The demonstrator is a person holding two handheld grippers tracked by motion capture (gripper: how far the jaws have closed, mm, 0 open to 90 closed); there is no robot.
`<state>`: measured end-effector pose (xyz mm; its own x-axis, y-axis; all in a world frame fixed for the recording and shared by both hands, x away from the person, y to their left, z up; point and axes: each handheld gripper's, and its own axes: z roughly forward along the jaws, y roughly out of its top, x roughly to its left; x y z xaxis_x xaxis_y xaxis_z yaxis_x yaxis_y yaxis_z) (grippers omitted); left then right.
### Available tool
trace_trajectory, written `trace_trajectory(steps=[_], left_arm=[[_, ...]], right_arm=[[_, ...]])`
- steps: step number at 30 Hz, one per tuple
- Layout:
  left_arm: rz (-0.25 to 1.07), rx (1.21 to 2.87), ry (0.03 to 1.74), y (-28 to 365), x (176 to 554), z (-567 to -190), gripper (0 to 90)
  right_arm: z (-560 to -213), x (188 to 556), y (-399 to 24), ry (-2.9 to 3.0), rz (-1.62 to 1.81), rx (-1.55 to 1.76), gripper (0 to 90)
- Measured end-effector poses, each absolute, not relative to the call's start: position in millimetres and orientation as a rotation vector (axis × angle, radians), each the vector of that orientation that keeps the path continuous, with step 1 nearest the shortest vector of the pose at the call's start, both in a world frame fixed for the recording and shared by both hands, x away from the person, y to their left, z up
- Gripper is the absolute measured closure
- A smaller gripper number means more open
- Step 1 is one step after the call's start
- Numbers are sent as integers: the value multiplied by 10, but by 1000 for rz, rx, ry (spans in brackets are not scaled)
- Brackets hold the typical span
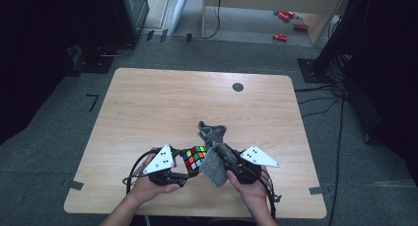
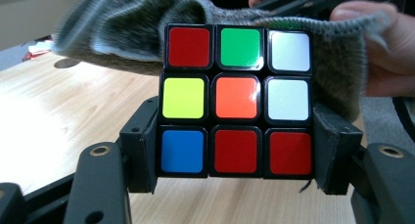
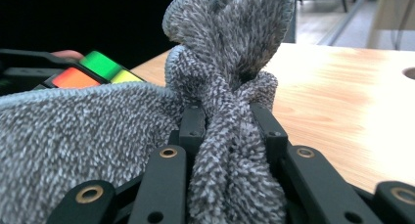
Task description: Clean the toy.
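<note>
Multicoloured plastic puzzle cube (image 2: 237,100), three squares by three, pinched by its two side faces between the jaws of the left tongs (image 2: 237,153). The face toward those tongs reads, top row: red, green, white; middle row: yellow, orange, white; bottom row: blue, red, red. From above, the cube (image 1: 194,159) sits just past the left tongs (image 1: 183,172), lifted a little over the near part of the tabletop (image 1: 157,107), between the two hands.

Grey terry cloth (image 3: 230,111), speckled weave with a stitched hem, bunched and clamped tight between the jaws of the right tongs (image 3: 230,136). One gathered fold stands up beyond the jaw tips; a broad flap hangs to their left side. In the left gripper view the cloth (image 2: 122,28) lies draped behind and above the cube, touching its far side. From above, the cloth (image 1: 213,154) hangs just beside the cube, at the tip of the right tongs (image 1: 224,159).

Left hand (image 1: 148,184) and right hand (image 1: 251,186) grip the tongs' handles from the near edge; each tool carries a grey three-cornered plate. Fingers (image 2: 381,43) of the right hand show beyond the cloth.

Light wood-grain tabletop with a round dark cable hole (image 1: 238,87) well beyond both tongs. Grey carpet floor (image 1: 64,132) around; red objects (image 1: 288,23), too small to identify, lie on the floor far beyond.
</note>
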<state>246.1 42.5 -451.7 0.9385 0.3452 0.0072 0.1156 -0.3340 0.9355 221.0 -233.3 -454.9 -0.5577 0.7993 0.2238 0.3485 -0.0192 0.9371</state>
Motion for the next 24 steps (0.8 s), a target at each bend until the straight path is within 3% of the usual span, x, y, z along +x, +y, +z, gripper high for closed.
trace_trajectory(steps=[7, 17, 24], left_arm=[[264, 1979, 313, 293, 2415, -4589, 345], [243, 1887, 347, 443, 2462, -4494, 345], [257, 1972, 314, 321, 2422, -4603, 345]], right_arm=[[-4321, 2069, -2211, 1850, 1725, 1071, 721], [-4487, 2148, -2253, 1859, 1607, 1093, 727], [-4338, 2075, -2234, 1823, 1685, 1039, 724]])
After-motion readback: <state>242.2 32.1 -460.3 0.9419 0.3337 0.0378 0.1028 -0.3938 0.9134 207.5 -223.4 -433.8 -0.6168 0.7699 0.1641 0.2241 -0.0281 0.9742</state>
